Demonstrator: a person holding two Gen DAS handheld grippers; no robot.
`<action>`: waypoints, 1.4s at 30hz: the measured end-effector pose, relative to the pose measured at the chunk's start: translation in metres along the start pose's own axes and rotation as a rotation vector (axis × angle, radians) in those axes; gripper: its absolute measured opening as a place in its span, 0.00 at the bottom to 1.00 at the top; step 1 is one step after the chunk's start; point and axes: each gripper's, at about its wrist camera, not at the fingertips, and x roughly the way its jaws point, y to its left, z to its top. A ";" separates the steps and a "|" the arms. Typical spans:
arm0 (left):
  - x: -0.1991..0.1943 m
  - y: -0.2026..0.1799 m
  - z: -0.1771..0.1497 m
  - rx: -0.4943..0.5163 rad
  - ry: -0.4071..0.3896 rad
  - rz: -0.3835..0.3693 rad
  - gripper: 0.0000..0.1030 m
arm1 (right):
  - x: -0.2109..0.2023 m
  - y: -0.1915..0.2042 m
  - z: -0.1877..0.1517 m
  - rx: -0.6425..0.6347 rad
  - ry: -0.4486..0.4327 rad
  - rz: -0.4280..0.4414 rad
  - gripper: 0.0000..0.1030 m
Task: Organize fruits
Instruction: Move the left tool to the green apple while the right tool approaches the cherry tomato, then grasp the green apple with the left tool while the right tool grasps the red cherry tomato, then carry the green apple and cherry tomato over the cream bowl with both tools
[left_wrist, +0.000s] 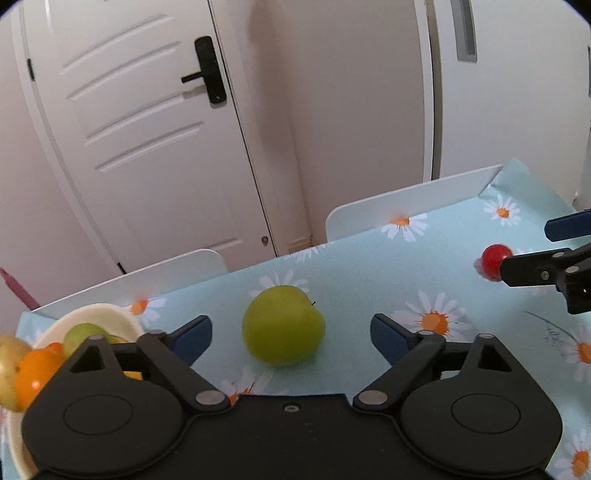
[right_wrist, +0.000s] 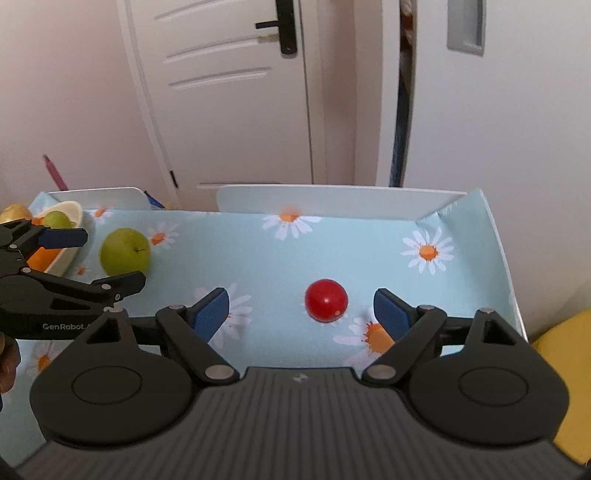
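A green apple (left_wrist: 283, 325) lies on the daisy-print tablecloth (left_wrist: 369, 266); it also shows in the right wrist view (right_wrist: 125, 250). My left gripper (left_wrist: 291, 338) is open with the apple between its blue pads, not touching. A small red tomato (right_wrist: 326, 301) lies on the cloth, also visible in the left wrist view (left_wrist: 494, 260). My right gripper (right_wrist: 301, 314) is open with the tomato between and just ahead of its pads. A cream bowl (left_wrist: 107, 314) at the left holds an orange (left_wrist: 35, 371), a green fruit (left_wrist: 83, 334) and a yellowish fruit (left_wrist: 9, 363).
White raised panels (right_wrist: 332, 201) border the table's far side and right edge. A white door (left_wrist: 147, 147) and walls stand behind. A yellow object (right_wrist: 565, 369) sits off the table at the right. A pink stick (right_wrist: 53, 171) stands behind the bowl.
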 end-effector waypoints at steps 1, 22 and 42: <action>0.005 0.000 0.000 0.000 0.004 -0.005 0.90 | 0.003 0.000 -0.001 0.002 0.005 -0.001 0.94; 0.018 0.006 -0.003 -0.001 0.045 0.001 0.59 | 0.032 -0.004 -0.001 0.015 0.039 -0.029 0.71; -0.009 -0.005 -0.015 -0.040 0.050 -0.018 0.59 | 0.037 -0.013 -0.001 -0.042 0.034 -0.013 0.45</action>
